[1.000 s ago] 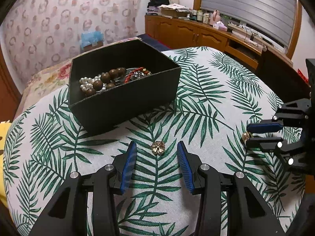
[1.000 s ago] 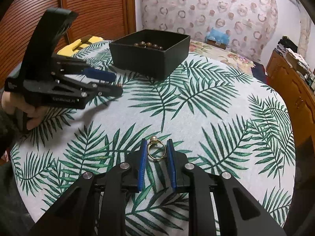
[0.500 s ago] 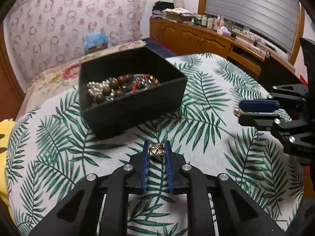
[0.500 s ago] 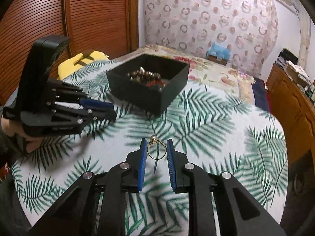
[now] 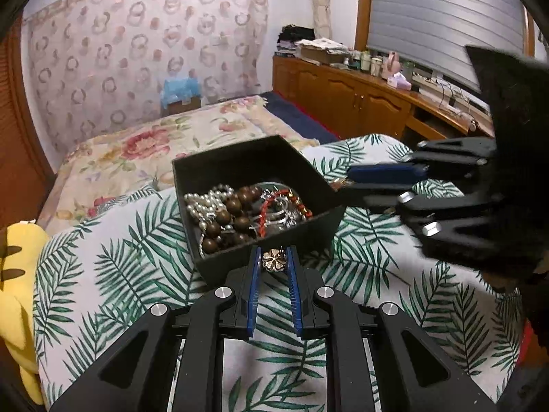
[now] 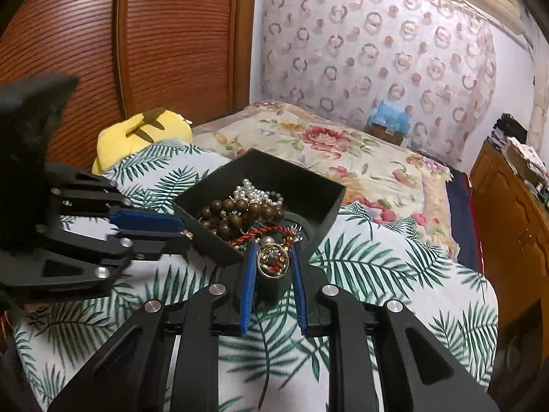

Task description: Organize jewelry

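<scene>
A black open box (image 5: pixel 212 168) (image 6: pixel 319 189) on the palm-leaf cloth holds pearl, brown-bead and red jewelry (image 5: pixel 236 209) (image 6: pixel 247 209). My left gripper (image 5: pixel 273 261) is shut on a gold flower-shaped piece (image 5: pixel 273 261), held in the air just before the box's near wall. My right gripper (image 6: pixel 272 261) is shut on a gold ring with a pearl (image 6: pixel 272 260), held over the box's near corner. Each gripper shows from the side in the other's view, the right one (image 5: pixel 346 182) at the box's right rim and the left one (image 6: pixel 182 230) at its left.
The round table's leaf-print cloth (image 5: pixel 113 281) (image 6: pixel 384 267) lies under the box. A floral bed (image 6: pixel 343 144) lies behind it, a yellow plush toy (image 6: pixel 144 134) at the table's left edge. Wooden cabinets (image 5: pixel 343 92) stand at the right, wooden slatted doors (image 6: pixel 154 34) at the left.
Both grippers have risen off the cloth and moved toward the box with their pieces held. The left one closed on the flower piece a second ago.
</scene>
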`<state>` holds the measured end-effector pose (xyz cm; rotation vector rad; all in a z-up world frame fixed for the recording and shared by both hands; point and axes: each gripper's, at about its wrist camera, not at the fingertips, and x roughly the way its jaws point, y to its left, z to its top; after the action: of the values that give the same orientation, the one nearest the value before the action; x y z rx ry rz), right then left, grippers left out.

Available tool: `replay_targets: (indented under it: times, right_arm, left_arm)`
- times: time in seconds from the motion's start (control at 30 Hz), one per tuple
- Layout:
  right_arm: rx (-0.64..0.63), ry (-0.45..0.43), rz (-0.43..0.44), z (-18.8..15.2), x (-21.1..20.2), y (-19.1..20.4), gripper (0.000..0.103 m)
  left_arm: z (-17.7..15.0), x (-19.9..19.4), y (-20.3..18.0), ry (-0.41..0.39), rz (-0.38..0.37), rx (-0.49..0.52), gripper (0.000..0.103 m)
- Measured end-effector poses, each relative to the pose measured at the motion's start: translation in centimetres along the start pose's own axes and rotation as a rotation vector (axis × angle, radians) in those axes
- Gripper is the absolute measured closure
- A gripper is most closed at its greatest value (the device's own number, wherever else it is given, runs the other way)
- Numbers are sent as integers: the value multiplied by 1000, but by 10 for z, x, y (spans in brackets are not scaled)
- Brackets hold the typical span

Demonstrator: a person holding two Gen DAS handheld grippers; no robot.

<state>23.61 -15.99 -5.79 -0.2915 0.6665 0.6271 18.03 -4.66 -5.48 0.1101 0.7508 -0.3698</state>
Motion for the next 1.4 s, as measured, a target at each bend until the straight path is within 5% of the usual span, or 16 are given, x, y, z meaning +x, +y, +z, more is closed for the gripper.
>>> replay_targets:
  times: [0.3, 0.4, 0.5, 0.57, 0.63, 0.93, 1.17, 1.4]
  right_arm:
    - [61, -20, 40, 15, 17, -9, 81]
    - [78, -31, 31, 15, 13, -13, 68]
    - [98, -43, 32, 10, 3, -15, 67]
    - [100, -48, 23, 8, -3, -15, 67]
    - [105, -57, 15, 7, -11, -14, 67]
    - [180, -131, -33, -7, -56, -9, 48]
    - [230, -192, -110, -23, -92, 2, 20]
    - [261, -226, -161, -36, -113, 10, 18]
  left_arm:
    - [19, -2, 15, -45, 21, -33, 89]
    - [26, 3, 22, -57, 30, -67, 89]
    - [29, 5, 27, -66, 53, -86, 89]
    - [30, 7, 28, -62, 78, -94, 80]
    - [30, 3, 27, -71, 85, -102, 60]
    - [16, -35, 17, -129, 177, -117, 14]
    - [-3, -70, 11, -141, 259, -175, 8]
    - [-20, -91, -2, -157, 304, -171, 8]
